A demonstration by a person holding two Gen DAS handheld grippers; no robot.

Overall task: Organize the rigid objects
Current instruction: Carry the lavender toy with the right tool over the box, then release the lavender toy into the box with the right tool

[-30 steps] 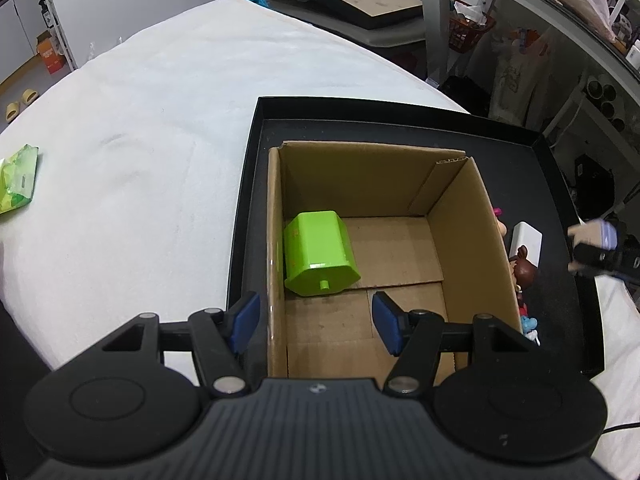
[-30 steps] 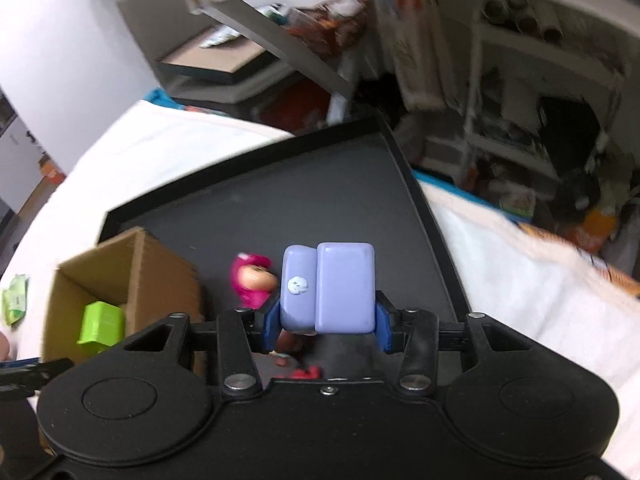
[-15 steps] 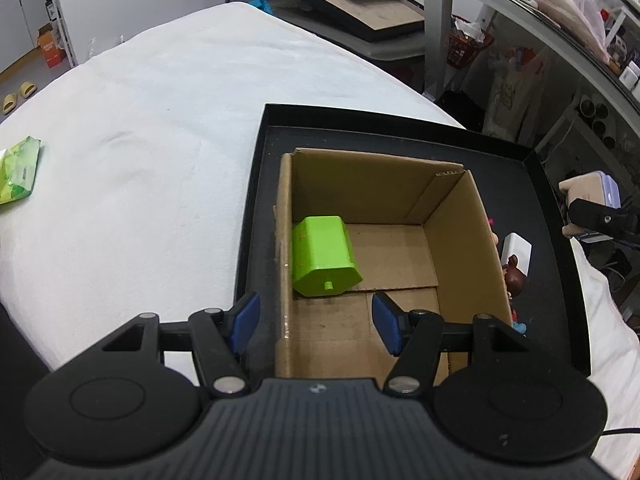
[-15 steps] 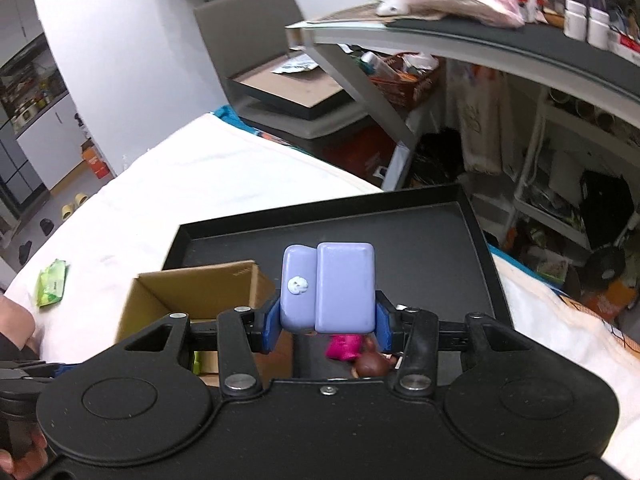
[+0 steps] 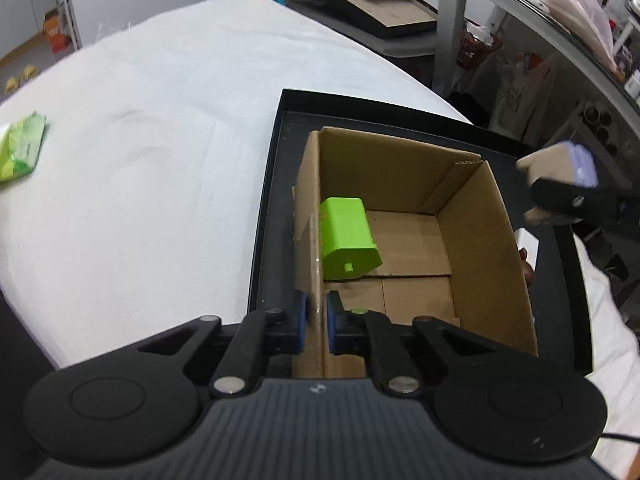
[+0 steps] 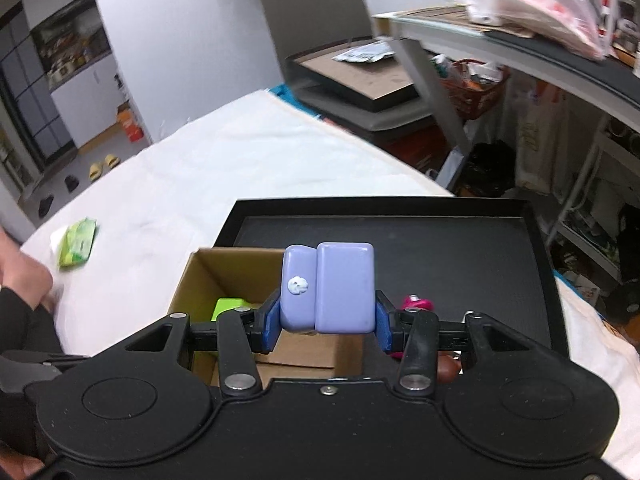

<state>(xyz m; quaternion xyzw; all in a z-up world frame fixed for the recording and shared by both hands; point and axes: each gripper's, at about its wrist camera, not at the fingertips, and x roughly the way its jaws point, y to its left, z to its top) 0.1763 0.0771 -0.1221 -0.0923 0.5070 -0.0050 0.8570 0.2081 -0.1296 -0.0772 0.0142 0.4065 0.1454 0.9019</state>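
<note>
L gripper (image 5: pixel 316 322) was pinched shut on the near-left wall of the cardboard box (image 5: pixel 480 264). R gripper (image 6: pixel 326 322) clamped a lilac block toy (image 6: pixel 328 286) above the box. Green block (image 5: pixel 346 238) lay inside. Box sat in a black tray (image 6: pixel 440 236) on white cloth (image 5: pixel 140 160); cluttered shelves behind.

You will see a green packet (image 5: pixel 21 148) lying on the white tabletop (image 5: pixel 152 152), well apart from the black tray. Behind the tabletop a framed board (image 6: pixel 360 76) carries a white bag (image 6: pixel 364 54). A grey shelf (image 6: pixel 500 46) holds a clear plastic bag (image 6: pixel 516 8). Yellow slippers (image 6: pixel 103 165) sit on the floor.
</note>
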